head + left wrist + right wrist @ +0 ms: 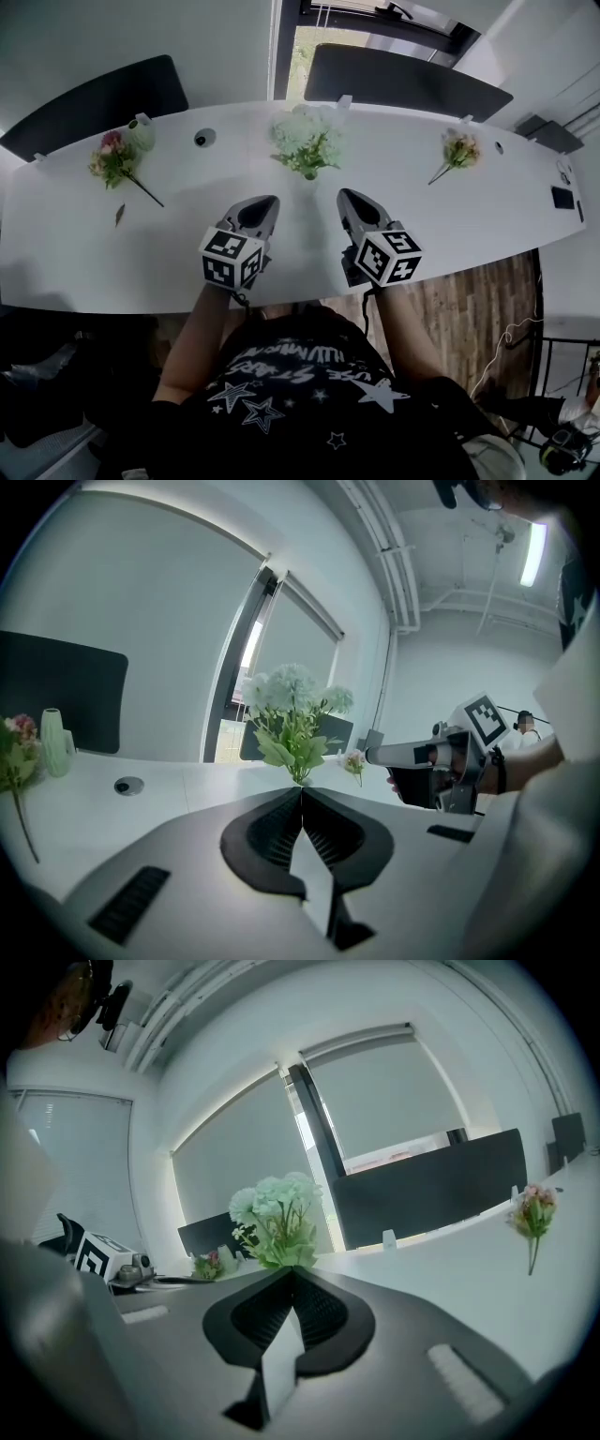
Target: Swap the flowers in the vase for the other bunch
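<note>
Fingers pressed together and empty on both: the left gripper (269,201) and the right gripper (345,195) are held side by side over the near half of the white table (56,253). Beyond their tips, roughly centred between them, a white-and-green bunch (307,141) stands upright. Far left, a pink bunch (114,159) lies beside a pale green vase (141,132). Far right lies a second pink bunch (457,150). Dark panels (394,80) stand behind the table.

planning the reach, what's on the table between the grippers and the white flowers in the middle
Nothing: the head view shows only bare table between the left gripper, the right gripper and the white flowers.
</note>
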